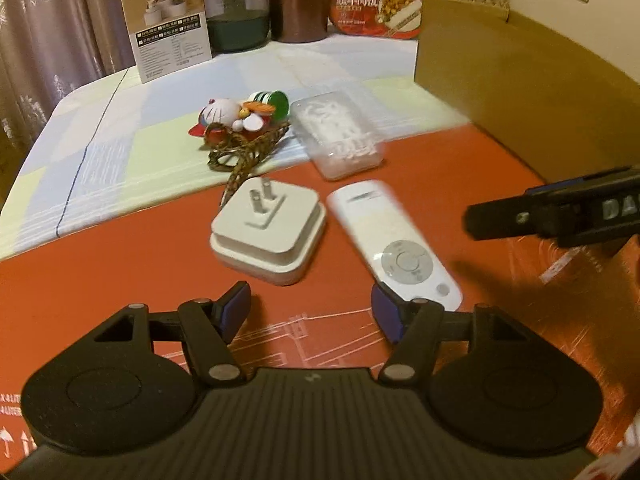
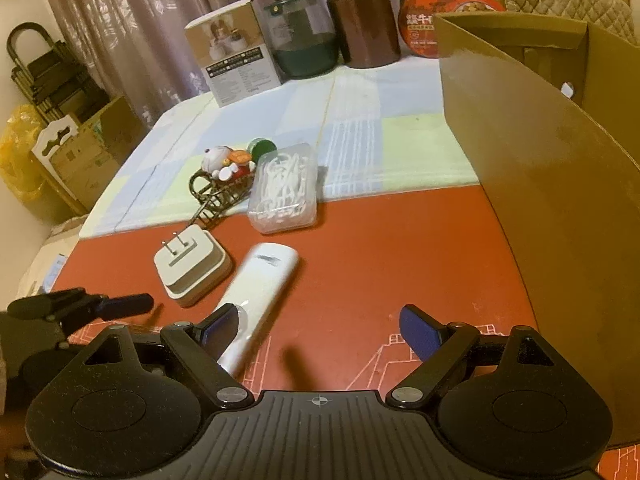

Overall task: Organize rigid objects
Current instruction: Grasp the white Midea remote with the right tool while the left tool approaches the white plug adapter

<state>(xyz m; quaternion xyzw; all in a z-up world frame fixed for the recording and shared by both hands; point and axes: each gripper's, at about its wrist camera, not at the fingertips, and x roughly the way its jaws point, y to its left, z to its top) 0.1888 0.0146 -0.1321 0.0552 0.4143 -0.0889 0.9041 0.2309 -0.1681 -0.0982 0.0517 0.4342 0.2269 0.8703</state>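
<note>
A white remote (image 1: pixel 394 240) lies on the red mat beside a white plug adapter (image 1: pixel 268 232) with its prongs up. Behind them sit a clear box of white picks (image 1: pixel 338 136) and a small wire basket with a toy figure (image 1: pixel 236 120). My left gripper (image 1: pixel 310 308) is open and empty, just in front of the adapter and the remote's near end. In the right wrist view the remote (image 2: pixel 260 296) and adapter (image 2: pixel 192 266) lie ahead to the left. My right gripper (image 2: pixel 320 332) is open and empty, its left finger over the remote's near end.
An open cardboard box (image 2: pixel 540 160) stands at the right. At the back stand a printed carton (image 1: pixel 166 20), a glass jar (image 1: pixel 236 8), a brown canister (image 1: pixel 298 0) and a red food tub (image 1: pixel 376 10). The right gripper's finger (image 1: pixel 560 212) shows in the left wrist view.
</note>
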